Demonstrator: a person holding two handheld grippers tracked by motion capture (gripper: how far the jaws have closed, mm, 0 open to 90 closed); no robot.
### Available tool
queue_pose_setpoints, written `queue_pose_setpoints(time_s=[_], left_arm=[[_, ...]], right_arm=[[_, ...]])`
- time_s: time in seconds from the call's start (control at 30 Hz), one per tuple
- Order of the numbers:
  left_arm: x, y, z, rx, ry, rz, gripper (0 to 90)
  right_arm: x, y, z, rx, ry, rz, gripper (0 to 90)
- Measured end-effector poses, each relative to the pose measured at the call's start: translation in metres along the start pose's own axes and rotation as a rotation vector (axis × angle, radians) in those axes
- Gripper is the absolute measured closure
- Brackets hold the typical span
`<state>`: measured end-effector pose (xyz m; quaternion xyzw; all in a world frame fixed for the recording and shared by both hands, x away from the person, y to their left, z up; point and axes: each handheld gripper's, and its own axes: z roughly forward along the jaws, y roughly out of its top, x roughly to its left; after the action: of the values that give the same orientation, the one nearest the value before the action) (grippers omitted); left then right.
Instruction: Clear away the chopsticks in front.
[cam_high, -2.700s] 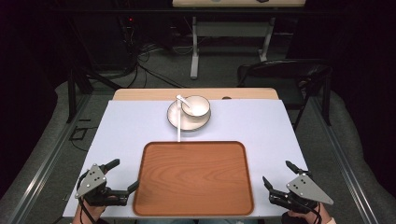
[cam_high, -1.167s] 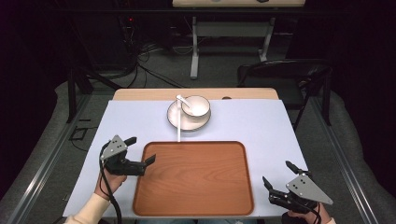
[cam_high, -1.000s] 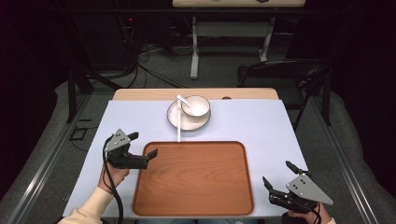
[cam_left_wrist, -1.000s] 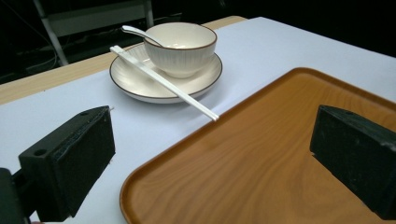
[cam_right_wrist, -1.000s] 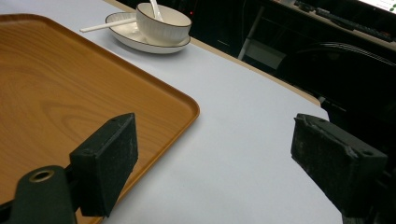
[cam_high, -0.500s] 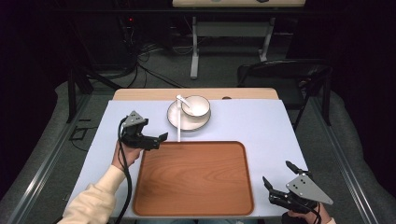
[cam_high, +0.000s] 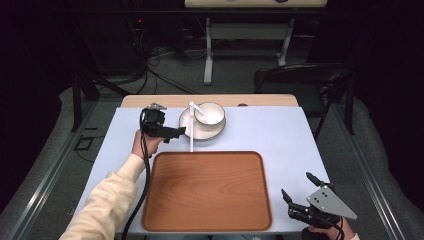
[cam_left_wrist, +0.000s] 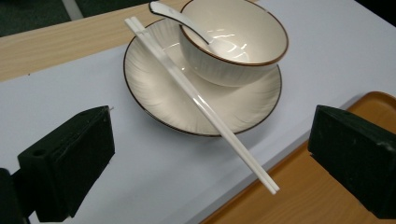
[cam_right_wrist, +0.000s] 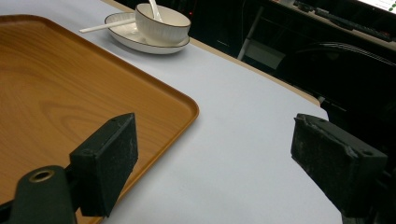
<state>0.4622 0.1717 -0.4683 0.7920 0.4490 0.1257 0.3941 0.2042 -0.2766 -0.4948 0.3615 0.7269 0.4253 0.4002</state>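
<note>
In the high view the left gripper (cam_high: 176, 133) sits in the upper left part of the frame, held by a hand in a cream sleeve that reaches up from the bottom edge, and its jaws point toward the white plate (cam_high: 187, 131) just beside it. Its jaws stand wide apart and hold nothing; in the left gripper view the two black jaws sit at the lower left and lower right corners with bare tabletop between them. The plate lies in the upper middle of that view, carrying a white bowl (cam_left_wrist: 233, 44) with a thin brown rim, and a white spoon (cam_left_wrist: 180, 18) rests in the bowl with its handle sticking out to the upper left. A pair of white chopsticks (cam_left_wrist: 198, 101) lies across the plate's left side, running from the upper left down toward the lower right, where the tips overhang the edge of the wooden tray (cam_left_wrist: 327, 196). In the high view the tray (cam_high: 206, 192) takes up the centre and lower middle of the frame on the pale blue table (cam_high: 280, 135), with the plate just above its top edge. The right gripper (cam_high: 300, 195) rests at the lower right corner of the frame, well apart from the dishes, jaws spread wide and empty.
</note>
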Motion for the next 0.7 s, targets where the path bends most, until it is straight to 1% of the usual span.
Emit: queue_pose_setpoints(time_s=[0.03,0.1,0.13,0.2,0.27,0.37,0.4,0.5,0.57,0.7], left_arm=[[0.002,0.002,0.002,-0.001,0.007,-0.010,1.7],[0.005,0.005,0.006,0.015,0.014,-0.029,3.3],[0.007,0.008,0.008,0.029,0.022,-0.028,4.0],[0.009,0.012,0.011,0.033,0.041,-0.043,6.0],[0.012,0.017,0.015,0.050,0.057,-0.053,8.6],[0.014,0.023,0.022,0.068,0.076,-0.073,12.8],[0.015,0.024,0.025,0.077,0.076,-0.079,14.5],[0.016,0.029,0.033,0.099,0.096,-0.085,16.7],[0.018,0.032,0.041,0.117,0.099,-0.096,21.2],[0.021,0.037,0.054,0.134,0.116,-0.118,28.9]], right_arm=[[0.000,0.000,0.000,0.000,0.000,0.000,14.3],[0.000,0.000,0.000,0.001,0.000,-0.001,14.3],[0.000,0.000,0.000,0.001,0.000,0.000,14.3],[0.000,0.000,0.000,0.000,0.000,0.000,14.3],[0.000,0.000,0.000,0.000,0.000,-0.001,14.3],[0.000,0.000,0.000,-0.001,0.000,0.000,14.3],[0.000,0.000,0.000,-0.001,0.000,0.001,14.3],[0.000,0.000,0.000,-0.001,0.000,0.002,14.3],[0.000,0.000,0.000,-0.003,0.000,0.002,14.3],[0.000,0.000,0.000,-0.003,0.000,0.002,14.3]])
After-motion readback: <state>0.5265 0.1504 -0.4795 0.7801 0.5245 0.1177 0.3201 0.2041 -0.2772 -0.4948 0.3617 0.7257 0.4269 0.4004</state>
